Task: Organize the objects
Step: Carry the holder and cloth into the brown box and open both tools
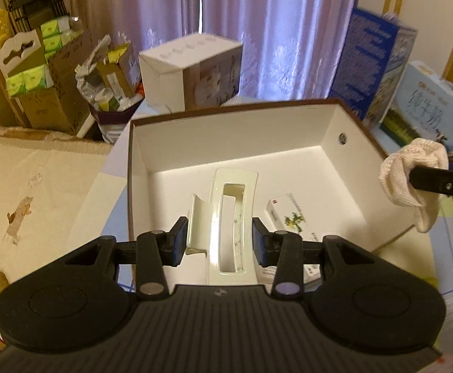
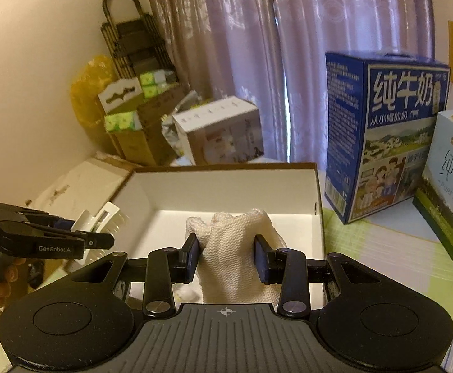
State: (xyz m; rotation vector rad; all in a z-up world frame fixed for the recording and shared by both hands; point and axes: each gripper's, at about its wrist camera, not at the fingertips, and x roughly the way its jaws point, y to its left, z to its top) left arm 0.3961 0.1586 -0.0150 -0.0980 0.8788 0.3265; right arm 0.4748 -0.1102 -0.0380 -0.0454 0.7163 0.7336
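My left gripper point(image 1: 218, 244) is shut on a cream hair claw clip point(image 1: 226, 217) and holds it over the open white box point(image 1: 170, 136). A small white medicine carton point(image 1: 288, 217) lies on the box floor, right of the clip. My right gripper point(image 2: 228, 256) is shut on a bunched white knit cloth point(image 2: 235, 255) above the box's near right part point(image 2: 316, 192). The cloth point(image 1: 413, 180) and right gripper also show at the box's right edge in the left wrist view. The left gripper with the clip point(image 2: 99, 220) shows at the box's left edge in the right wrist view.
Two milk cartons stand right of the box: a dark blue one point(image 2: 382, 130) and a pale blue one point(image 2: 450, 180). A white cardboard box point(image 1: 192, 71), brown boxes with green packs point(image 1: 40, 87) and purple curtains point(image 1: 273, 31) are behind. A cream embroidered cloth point(image 1: 34, 205) lies at the left.
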